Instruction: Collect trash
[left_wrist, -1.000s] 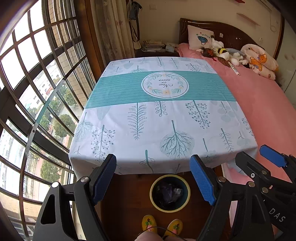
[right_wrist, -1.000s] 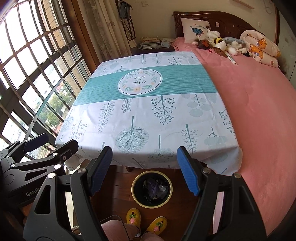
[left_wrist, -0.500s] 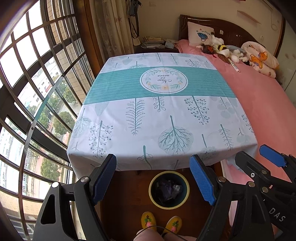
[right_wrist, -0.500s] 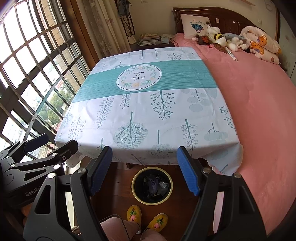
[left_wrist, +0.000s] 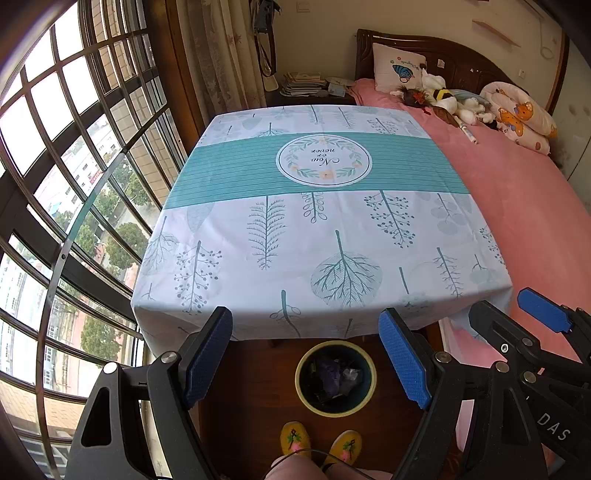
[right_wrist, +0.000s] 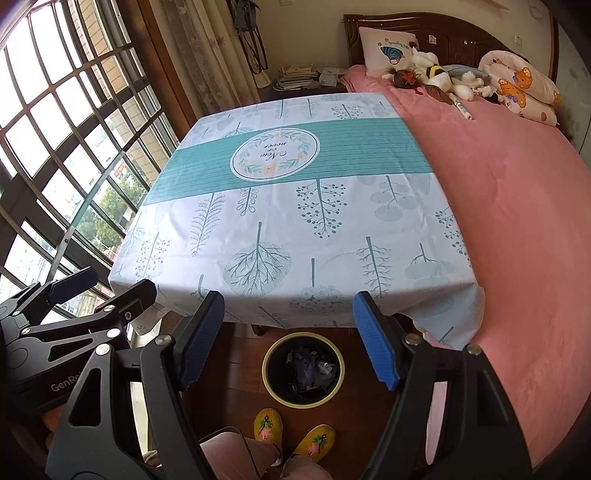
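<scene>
both grippers' fingers (left_wrist: 208, 354) (right_wrist: 375, 341) spread wide, empty, above the trash bin (left_wrist: 335, 406).

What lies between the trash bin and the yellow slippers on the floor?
Only bare wooden floor separates the trash bin from the slippers; both wrist views show it.

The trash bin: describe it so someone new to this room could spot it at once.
Start at the table with the teal-banded leaf-print cloth beside the pink bed. On the wooden floor at its near edge, just ahead of the yellow slippers, stands the trash bin. It is the only round container there: dark inside, pale yellow rim, crumpled trash already in it.
</scene>
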